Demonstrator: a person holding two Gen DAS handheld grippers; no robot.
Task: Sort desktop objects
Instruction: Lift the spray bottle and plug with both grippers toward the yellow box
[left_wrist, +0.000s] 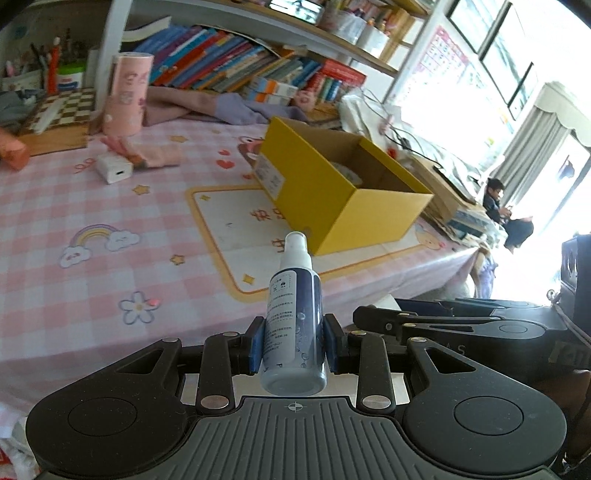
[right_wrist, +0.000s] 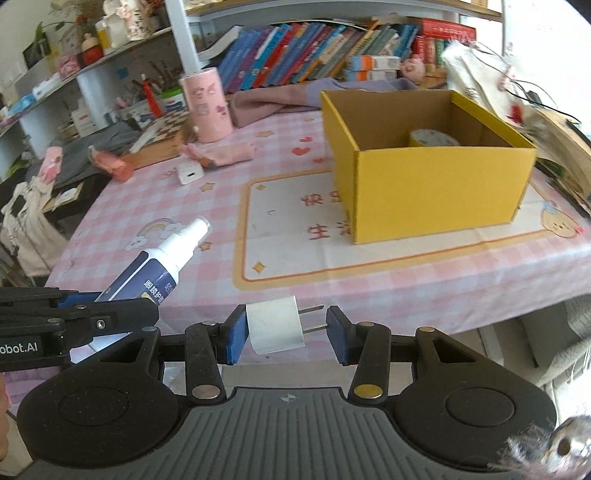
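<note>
Two items in hand | spray bottle (left_wrist: 293, 321) clamped in my left gripper (left_wrist: 293, 345), long axis pointing forward toward the yellow box (right_wrist: 424, 177) | white plug (right_wrist: 275, 326) pinched in my right gripper (right_wrist: 288, 338), prongs sideways; box ahead and right, nearer this arm | box holds a tape roll (right_wrist: 432, 138).

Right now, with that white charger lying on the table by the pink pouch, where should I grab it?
Grip the white charger across its two flat side faces, coming from above. It lies flat with its port end facing the table edge, and the pink pouch crowds its far side.
</note>
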